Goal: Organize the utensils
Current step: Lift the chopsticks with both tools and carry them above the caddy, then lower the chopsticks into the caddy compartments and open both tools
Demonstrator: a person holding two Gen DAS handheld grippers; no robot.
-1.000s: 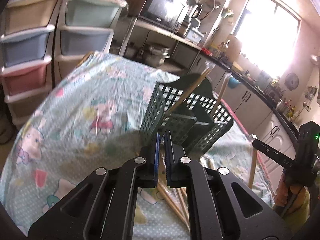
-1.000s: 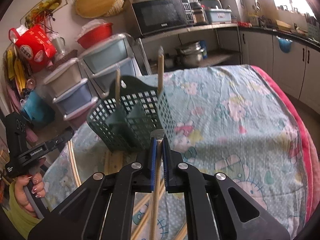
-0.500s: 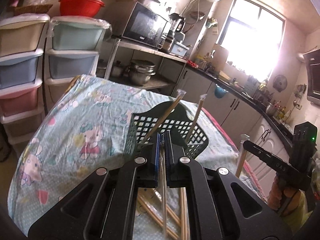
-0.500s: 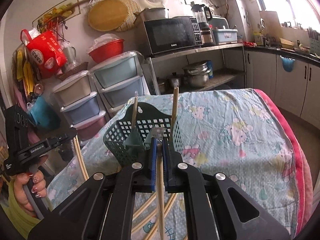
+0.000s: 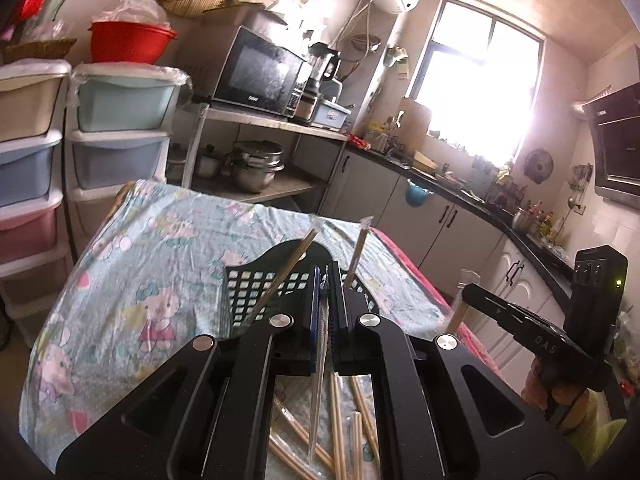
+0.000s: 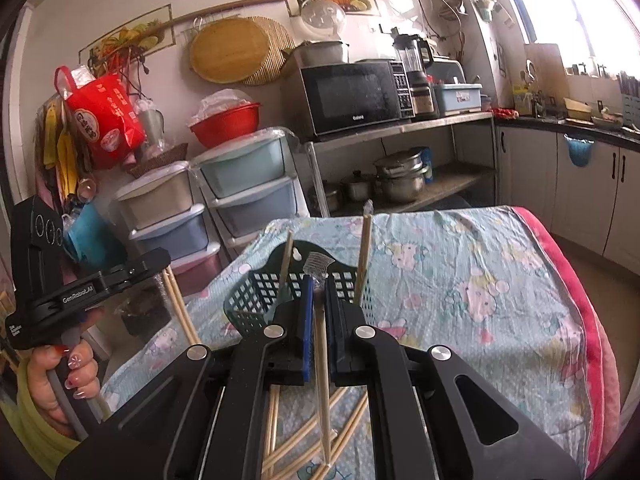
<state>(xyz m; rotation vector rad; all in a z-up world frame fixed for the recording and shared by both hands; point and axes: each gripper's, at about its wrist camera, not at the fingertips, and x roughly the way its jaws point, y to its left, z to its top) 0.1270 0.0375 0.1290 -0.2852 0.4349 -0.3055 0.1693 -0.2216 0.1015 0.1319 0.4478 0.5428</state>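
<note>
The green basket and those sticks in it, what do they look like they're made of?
The basket looks like moulded dark green plastic: a regular grid of holes, smooth matt walls. The sticks look like bare pale wood or bamboo, unpainted, in clear wrappers that crinkle at the tips. Which of the two, I can't tell.

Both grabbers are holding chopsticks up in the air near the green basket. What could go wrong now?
1. The right gripper pinches its plastic-wrapped wooden chopstick pair near the top, so the long hanging end might swing and miss the dark green plastic mesh basket.
2. The left gripper also holds a wrapped pair; slippery wrap may slide out.
3. Two chopsticks already standing in the basket could get knocked.
</note>
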